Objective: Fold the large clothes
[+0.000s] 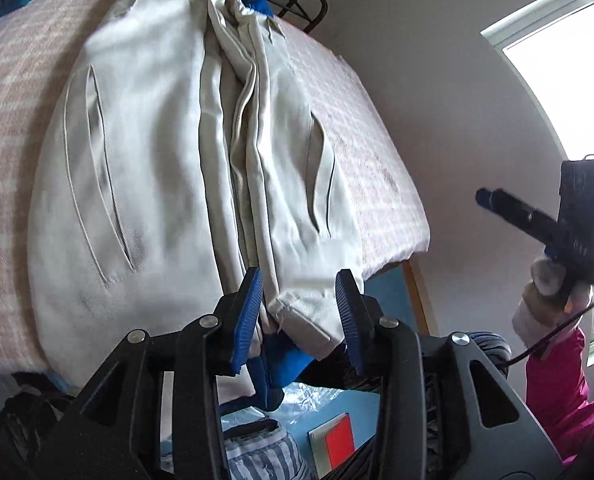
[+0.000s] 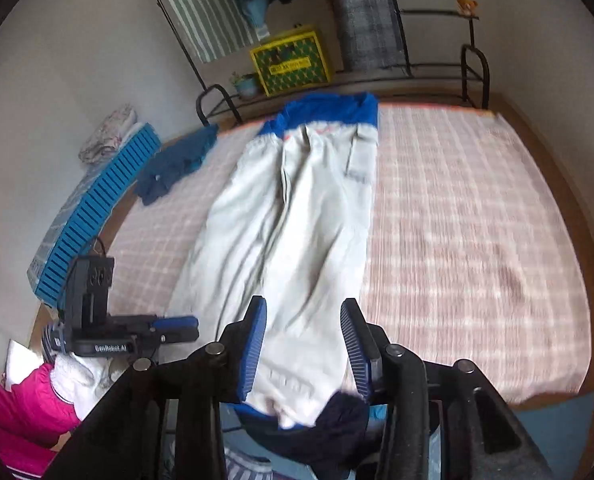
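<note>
A: Where is the jacket (image 2: 281, 220)?
B: In the frame's middle, lengthwise on the checked bed (image 2: 457, 240), hem over the lower edge.
A: The hand-held grippers?
B: Left hand-held gripper (image 1: 299, 312) and right hand-held gripper (image 2: 303, 344) both released, gripping nothing.

One pale garment (image 2: 281, 216), one dark blue cloth (image 2: 177, 164), two grippers, one yellow crate (image 2: 291, 62)

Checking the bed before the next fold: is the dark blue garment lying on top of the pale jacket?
No: the dark blue garment lies apart, beside the pale jacket.
</note>
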Motion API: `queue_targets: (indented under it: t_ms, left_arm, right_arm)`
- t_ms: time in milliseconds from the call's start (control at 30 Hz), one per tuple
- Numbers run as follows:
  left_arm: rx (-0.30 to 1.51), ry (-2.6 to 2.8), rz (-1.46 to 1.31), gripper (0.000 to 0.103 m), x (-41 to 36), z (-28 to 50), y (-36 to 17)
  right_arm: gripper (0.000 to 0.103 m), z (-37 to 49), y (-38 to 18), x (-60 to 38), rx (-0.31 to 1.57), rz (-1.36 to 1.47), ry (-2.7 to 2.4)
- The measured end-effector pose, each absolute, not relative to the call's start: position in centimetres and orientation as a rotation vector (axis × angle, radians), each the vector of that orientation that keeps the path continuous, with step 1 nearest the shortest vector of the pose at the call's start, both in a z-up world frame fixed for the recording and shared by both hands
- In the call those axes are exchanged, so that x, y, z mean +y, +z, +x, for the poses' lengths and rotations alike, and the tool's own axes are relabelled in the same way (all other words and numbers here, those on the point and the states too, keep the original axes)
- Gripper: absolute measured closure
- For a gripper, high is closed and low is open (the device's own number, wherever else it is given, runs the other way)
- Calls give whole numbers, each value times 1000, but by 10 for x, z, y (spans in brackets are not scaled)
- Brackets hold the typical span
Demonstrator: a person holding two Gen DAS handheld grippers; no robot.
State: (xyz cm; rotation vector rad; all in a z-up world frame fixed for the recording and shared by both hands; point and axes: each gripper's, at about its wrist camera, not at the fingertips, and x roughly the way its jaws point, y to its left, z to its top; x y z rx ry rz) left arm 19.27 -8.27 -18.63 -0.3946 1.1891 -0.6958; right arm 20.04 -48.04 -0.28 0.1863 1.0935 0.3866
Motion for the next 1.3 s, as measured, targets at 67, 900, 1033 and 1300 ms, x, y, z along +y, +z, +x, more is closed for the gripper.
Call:
queue_targets:
  t_ms: [67, 900, 1033, 1300]
  left_arm:
    - [1224, -700, -394, 66, -92, 187, -197]
    - [1246, -682, -240, 97, -116, 178, -216]
    - [1237, -692, -230, 98, -116, 173, -215]
    - [1259, -713, -304, 94, -113, 173, -212]
  right_arm:
    - [62, 179, -34, -479, 1140, 216, 406]
    - [103, 111, -157, -395, 1258, -427, 723]
    - [66, 113, -130, -422, 1233, -233, 745]
    - [48, 167, -149, -483, 1307, 177, 565]
